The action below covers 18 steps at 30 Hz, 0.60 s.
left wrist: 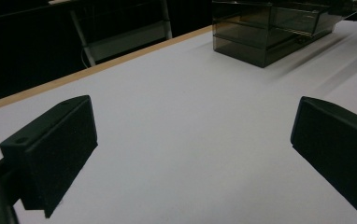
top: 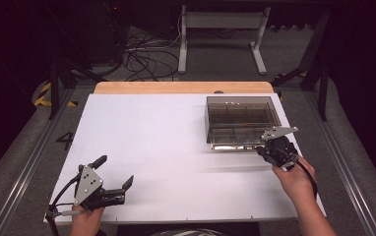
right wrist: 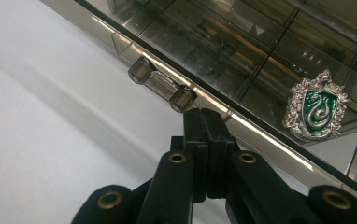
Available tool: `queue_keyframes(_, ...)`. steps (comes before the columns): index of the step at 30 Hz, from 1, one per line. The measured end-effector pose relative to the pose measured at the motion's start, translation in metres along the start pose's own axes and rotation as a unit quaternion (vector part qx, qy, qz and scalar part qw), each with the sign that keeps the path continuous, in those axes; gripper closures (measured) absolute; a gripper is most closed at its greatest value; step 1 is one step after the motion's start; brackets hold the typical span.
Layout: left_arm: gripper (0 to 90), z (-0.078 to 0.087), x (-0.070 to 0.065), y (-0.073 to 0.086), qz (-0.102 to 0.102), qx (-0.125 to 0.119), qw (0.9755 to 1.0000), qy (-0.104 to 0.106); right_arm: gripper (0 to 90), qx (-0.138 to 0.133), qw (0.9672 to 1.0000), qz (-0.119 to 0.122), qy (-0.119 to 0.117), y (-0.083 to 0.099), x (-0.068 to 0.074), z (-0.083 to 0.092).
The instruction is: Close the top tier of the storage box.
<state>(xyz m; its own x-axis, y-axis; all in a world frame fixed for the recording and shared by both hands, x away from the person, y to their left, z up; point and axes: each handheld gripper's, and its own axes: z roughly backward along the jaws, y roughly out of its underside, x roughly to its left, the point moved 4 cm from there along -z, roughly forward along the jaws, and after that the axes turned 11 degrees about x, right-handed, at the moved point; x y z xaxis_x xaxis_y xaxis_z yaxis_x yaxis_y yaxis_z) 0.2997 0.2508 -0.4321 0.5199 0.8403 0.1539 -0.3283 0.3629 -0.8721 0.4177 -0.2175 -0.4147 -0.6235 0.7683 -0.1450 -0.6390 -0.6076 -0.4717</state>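
Observation:
A smoky see-through box (top: 230, 146) with several compartments stands at the right back of the white board (top: 151, 142). My right gripper (top: 264, 150) is shut, its tips at the box's front edge. In the right gripper view the closed jaw tips (right wrist: 208, 117) meet the lid's rim (right wrist: 260, 135) just beside a small clear handle (right wrist: 161, 84), with nothing seen between them. A green and silver snake crest (right wrist: 316, 106) shows through the lid. My left gripper (top: 114, 172) rests at the near left corner, open and empty (left wrist: 190, 149), with the box (left wrist: 270, 28) far ahead of it.
A wooden strip (top: 176, 87) runs along the board's far edge. Beyond it on the floor stand a white metal frame (top: 220, 34) and a tangle of cables (top: 141, 54). Dark stand legs flank the table on both sides.

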Motion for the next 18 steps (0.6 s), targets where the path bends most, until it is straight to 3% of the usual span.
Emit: queue_keyframes(18,1.3,0.000,0.001,0.000,0.002,0.000,1.0000,0.000,90.0,-0.028,0.9993,-0.016,0.021,-0.016,-0.008,-0.011)
